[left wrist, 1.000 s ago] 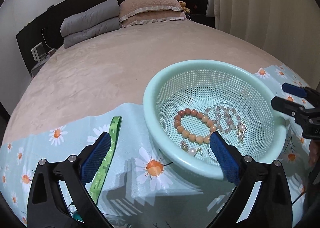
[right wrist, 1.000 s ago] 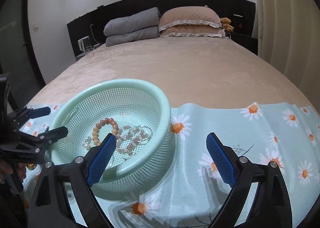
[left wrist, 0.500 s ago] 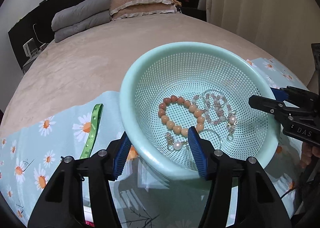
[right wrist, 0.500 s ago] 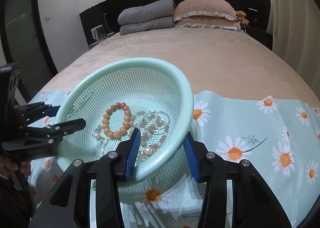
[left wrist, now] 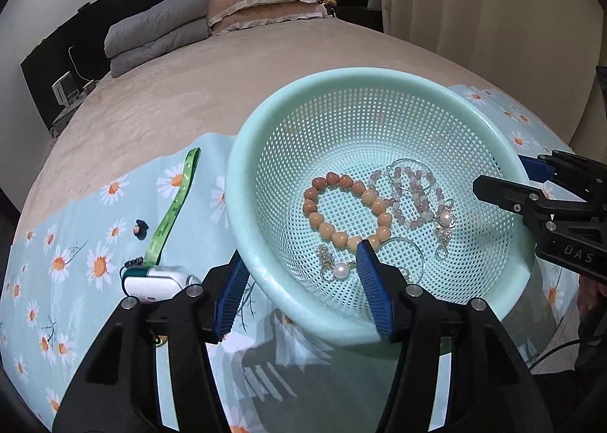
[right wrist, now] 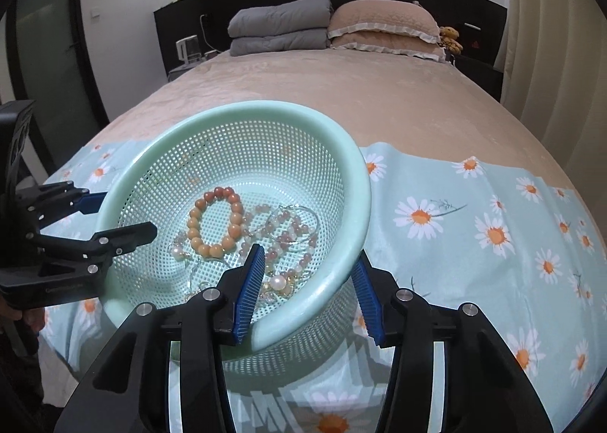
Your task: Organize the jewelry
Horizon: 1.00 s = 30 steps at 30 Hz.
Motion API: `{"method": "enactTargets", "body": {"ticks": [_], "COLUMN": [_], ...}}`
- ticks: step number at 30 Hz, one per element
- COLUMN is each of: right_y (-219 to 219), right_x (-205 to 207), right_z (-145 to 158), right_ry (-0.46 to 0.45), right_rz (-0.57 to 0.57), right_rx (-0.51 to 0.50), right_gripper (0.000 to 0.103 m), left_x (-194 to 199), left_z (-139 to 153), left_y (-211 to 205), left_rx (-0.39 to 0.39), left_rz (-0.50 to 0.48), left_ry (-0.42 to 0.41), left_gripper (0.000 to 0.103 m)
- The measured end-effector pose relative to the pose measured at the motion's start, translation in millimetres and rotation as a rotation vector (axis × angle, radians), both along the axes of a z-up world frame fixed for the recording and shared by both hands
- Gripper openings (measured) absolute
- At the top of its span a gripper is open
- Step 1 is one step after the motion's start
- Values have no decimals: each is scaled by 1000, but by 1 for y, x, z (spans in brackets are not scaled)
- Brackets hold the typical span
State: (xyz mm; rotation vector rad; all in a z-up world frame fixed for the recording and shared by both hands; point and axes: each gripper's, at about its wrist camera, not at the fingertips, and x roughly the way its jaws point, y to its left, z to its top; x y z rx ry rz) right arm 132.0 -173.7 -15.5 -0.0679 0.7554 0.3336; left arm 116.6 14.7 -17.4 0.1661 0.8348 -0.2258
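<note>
**Both grippers clamp the basket rim**

Left wrist view: the left gripper [left wrist: 303, 290] has its blue pads narrowed onto the near rim of the mint basket [left wrist: 288, 114], one pad outside the wall and one inside. Inside the basket lie an orange bead bracelet [left wrist: 343, 211], a pale pink bead bracelet [left wrist: 415, 199] and a pearl earring [left wrist: 340, 270]. On the daisy cloth [left wrist: 76, 262] to the left lie a green strap [left wrist: 172, 211] and a white case [left wrist: 153, 287]. The right gripper [left wrist: 508, 182] straddles the far rim.

Right wrist view: the right gripper [right wrist: 309, 290] pinches the basket [right wrist: 265, 112] rim between its pads, one inside, one outside. The orange bracelet [right wrist: 214, 222] and pink beads [right wrist: 290, 232] rest on the mesh floor. The left gripper [right wrist: 110, 214] grips the opposite rim. The basket looks tilted, over the cloth [right wrist: 474, 224] on the bed [right wrist: 341, 91].
</note>
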Motion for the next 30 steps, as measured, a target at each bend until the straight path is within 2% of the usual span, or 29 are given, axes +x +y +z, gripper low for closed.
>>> {"method": "enactTargets", "body": {"ticks": [7, 8, 10, 11, 14, 19, 23, 26, 30], "right_y": [0, 0, 0, -1, -7, -5, 2, 5, 6], "right_x": [-4, -4, -8, -10, -14, -38, -55, -65, -78], "right_z": [-22, -24, -23, -20, -7, 19, 26, 20, 13], "right_ry": [78, 82, 47, 20, 3, -80, -134, -116, -128], "right_rz": [7, 8, -16, -31, -24, -28, -27, -10, -36], "right_rx": [22, 14, -43, -65, -40, -18, 4, 22, 35], "right_gripper": [48, 51, 77, 78, 79, 85, 86, 86, 87], "left_x": [-2, -3, -7, -10, -18, -41, -63, -79, -102], "left_z": [-23, -24, -21, -19, -9, 18, 25, 21, 15], "left_y": [9, 11, 16, 18, 26, 30, 18, 12, 13], "left_rx": [-24, -21, 1, 8, 27, 65, 101, 99, 29], "left_rz": [15, 23, 53, 64, 96, 159, 162, 178, 216], "left_ry": [73, 63, 26, 9, -24, -137, -218, -232, -263], "left_gripper": [58, 60, 76, 77, 83, 98, 97, 97, 97]}}
